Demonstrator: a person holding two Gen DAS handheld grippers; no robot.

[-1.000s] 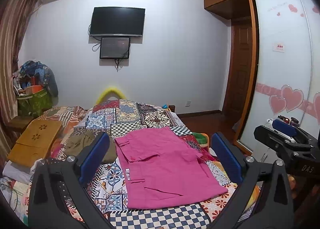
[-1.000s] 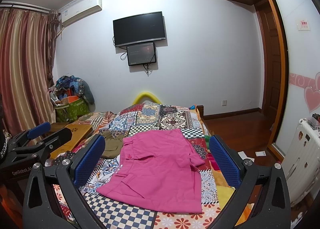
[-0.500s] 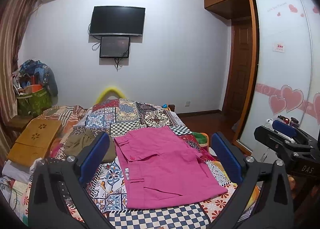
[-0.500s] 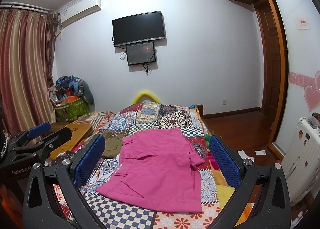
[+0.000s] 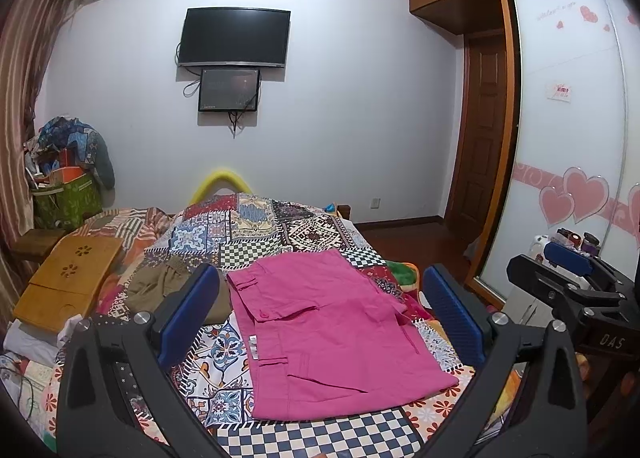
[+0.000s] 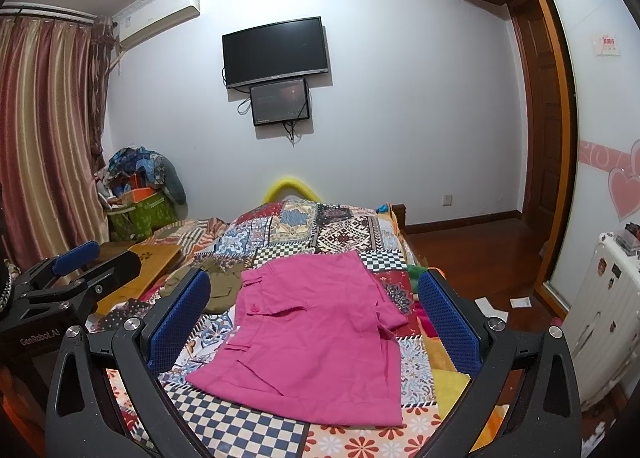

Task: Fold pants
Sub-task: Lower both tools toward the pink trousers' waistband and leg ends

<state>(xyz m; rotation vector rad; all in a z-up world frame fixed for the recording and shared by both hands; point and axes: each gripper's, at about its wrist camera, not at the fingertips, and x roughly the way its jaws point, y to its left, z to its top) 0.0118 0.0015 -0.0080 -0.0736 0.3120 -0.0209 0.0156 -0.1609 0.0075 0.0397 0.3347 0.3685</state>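
Nothing had changed in the last second. The folded bright pink cloth pants (image 5: 332,330) lay flat on the patchwork bed (image 5: 240,234), at 12 o'clock from both grippers. The left gripper (image 5: 320,318) and the right gripper (image 6: 316,322) stayed above, jaws wide and empty. The fold looked done.

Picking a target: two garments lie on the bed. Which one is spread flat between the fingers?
The pink pants, spread flat on the quilt. The olive garment beside them lies crumpled.

One pink pants (image 5: 328,334) between the two grippers, left gripper (image 5: 320,318) and right gripper (image 6: 312,318). One olive garment (image 5: 168,290) just left of them. Two wall screens, TV (image 5: 234,37) and monitor (image 5: 229,90), far ahead. One wooden tray (image 5: 68,282) at left.
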